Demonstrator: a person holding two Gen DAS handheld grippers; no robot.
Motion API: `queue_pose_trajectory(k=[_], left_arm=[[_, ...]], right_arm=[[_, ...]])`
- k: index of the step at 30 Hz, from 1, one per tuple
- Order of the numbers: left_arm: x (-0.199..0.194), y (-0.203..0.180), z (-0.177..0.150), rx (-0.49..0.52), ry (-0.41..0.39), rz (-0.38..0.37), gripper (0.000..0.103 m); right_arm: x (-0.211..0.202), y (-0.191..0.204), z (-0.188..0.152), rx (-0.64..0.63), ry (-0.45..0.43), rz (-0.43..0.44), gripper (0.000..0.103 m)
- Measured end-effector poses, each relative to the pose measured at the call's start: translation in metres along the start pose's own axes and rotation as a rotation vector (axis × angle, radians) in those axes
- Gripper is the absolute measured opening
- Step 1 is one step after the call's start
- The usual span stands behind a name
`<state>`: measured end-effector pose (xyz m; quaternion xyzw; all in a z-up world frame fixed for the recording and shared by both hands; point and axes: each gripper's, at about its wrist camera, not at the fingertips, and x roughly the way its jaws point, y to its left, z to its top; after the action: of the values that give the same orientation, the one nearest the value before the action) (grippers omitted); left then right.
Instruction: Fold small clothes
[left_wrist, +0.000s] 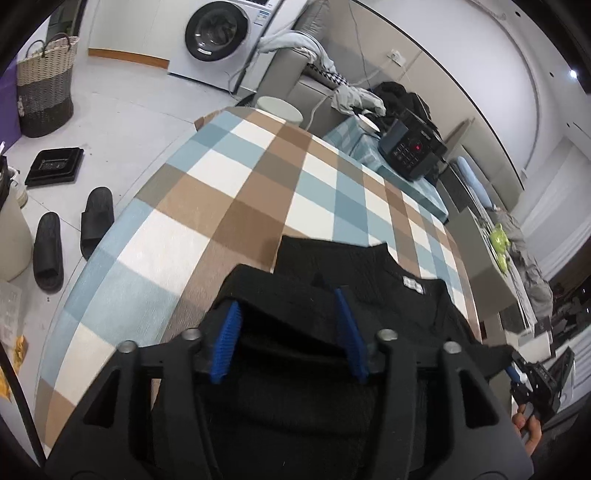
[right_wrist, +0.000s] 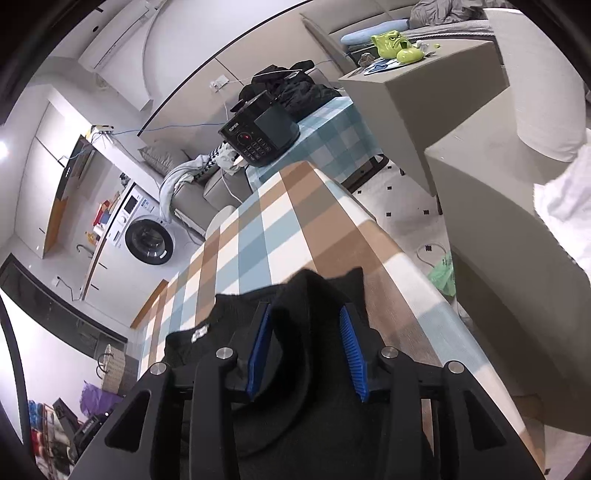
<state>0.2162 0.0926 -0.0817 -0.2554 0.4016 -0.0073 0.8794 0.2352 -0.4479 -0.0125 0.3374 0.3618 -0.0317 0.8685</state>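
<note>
Black knit garment lies on the checked tablecloth at the near edge, collar w/ white label pointing to 12 o'clock in the left wrist view.

Left gripper: jaws part-open, blue pads not pressing; a fold of the knit sits loose btwn them. Right gripper: same, jaws apart, cloth underneath, nothing clamped.

Risks, as I judge them:
- The folded layer looks bulky and springy, so it may flop back open now nothing pins it.
- Ribbed pads could snag the knit on pull-out and drag the fold askew.
- Right side of the garment lies near the table edge at 3 o'clock in the right wrist view, so a tug could slide it off.
</note>
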Motion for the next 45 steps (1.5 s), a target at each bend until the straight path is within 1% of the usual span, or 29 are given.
queue_pose_trajectory(k=[3, 6, 10, 12, 14, 17, 19, 21, 22, 23, 24, 26, 28, 31, 34, 38, 41, 42, 43, 45], left_arm=[[-0.007, 0.004, -0.006, -0.007, 0.03, -0.007, 0.051], [-0.015, 0.011, -0.022, -0.033, 0.056, -0.024, 0.052], [-0.022, 0.02, -0.041, -0.041, 0.046, -0.005, 0.052], [-0.021, 0.028, -0.04, -0.065, 0.035, 0.015, 0.052], [-0.018, 0.034, -0.033, -0.102, 0.021, 0.012, 0.052], [-0.011, 0.033, -0.02, -0.091, -0.014, 0.03, 0.052], [0.0, 0.031, -0.011, -0.085, -0.007, 0.036, 0.052], [0.009, 0.031, -0.006, -0.099, -0.001, 0.018, 0.048], [0.014, 0.03, -0.004, -0.1, 0.003, 0.012, 0.043], [0.017, 0.029, -0.002, -0.098, 0.002, 0.006, 0.035], [0.02, 0.027, 0.0, -0.096, -0.004, -0.002, 0.031], [0.024, 0.026, 0.003, -0.092, -0.025, -0.006, 0.014], [0.026, 0.025, 0.007, -0.101, -0.042, -0.017, 0.009], [0.027, 0.022, 0.011, -0.095, -0.06, -0.022, 0.005], [0.027, 0.017, 0.016, -0.08, -0.071, -0.024, 0.005], [0.025, 0.015, 0.019, -0.08, -0.078, -0.032, 0.005], [0.025, 0.015, 0.02, -0.08, -0.078, -0.031, 0.005], [0.025, 0.015, 0.02, -0.079, -0.077, -0.03, 0.005], [0.024, 0.015, 0.02, -0.081, -0.076, -0.03, 0.005], [0.025, 0.015, 0.02, -0.079, -0.076, -0.032, 0.005]], right_arm=[[-0.006, -0.002, -0.006, -0.01, 0.011, 0.002, 0.039], [-0.012, -0.003, -0.011, -0.017, 0.012, 0.005, 0.039], [-0.016, -0.005, -0.014, -0.014, 0.009, 0.016, 0.039], [-0.016, -0.005, -0.015, -0.017, 0.013, 0.019, 0.039], [-0.014, -0.004, -0.016, -0.013, 0.019, 0.026, 0.039], [-0.012, -0.004, -0.015, -0.011, 0.024, 0.031, 0.039], [-0.011, -0.006, -0.013, 0.002, 0.027, 0.029, 0.039], [-0.009, -0.01, -0.01, 0.02, 0.02, 0.025, 0.039], [-0.007, -0.011, -0.009, 0.025, 0.022, 0.024, 0.039], [-0.005, -0.012, -0.007, 0.033, 0.028, 0.026, 0.039], [-0.002, -0.012, -0.006, 0.039, 0.038, 0.03, 0.039], [0.003, -0.009, -0.003, 0.035, 0.057, 0.027, 0.039], [0.004, -0.004, -0.003, 0.025, 0.065, 0.044, 0.039], [0.008, 0.008, -0.004, -0.018, 0.08, 0.062, 0.04], [0.016, 0.016, -0.003, -0.015, 0.106, 0.089, 0.04], [0.024, 0.027, -0.002, -0.031, 0.114, 0.076, 0.04], [0.035, 0.028, 0.003, -0.019, 0.113, 0.032, 0.04], [0.037, 0.027, 0.004, -0.004, 0.13, 0.017, 0.04], [0.037, 0.028, 0.005, 0.001, 0.14, 0.024, 0.04], [0.033, 0.032, 0.005, -0.01, 0.123, 0.038, 0.04]])
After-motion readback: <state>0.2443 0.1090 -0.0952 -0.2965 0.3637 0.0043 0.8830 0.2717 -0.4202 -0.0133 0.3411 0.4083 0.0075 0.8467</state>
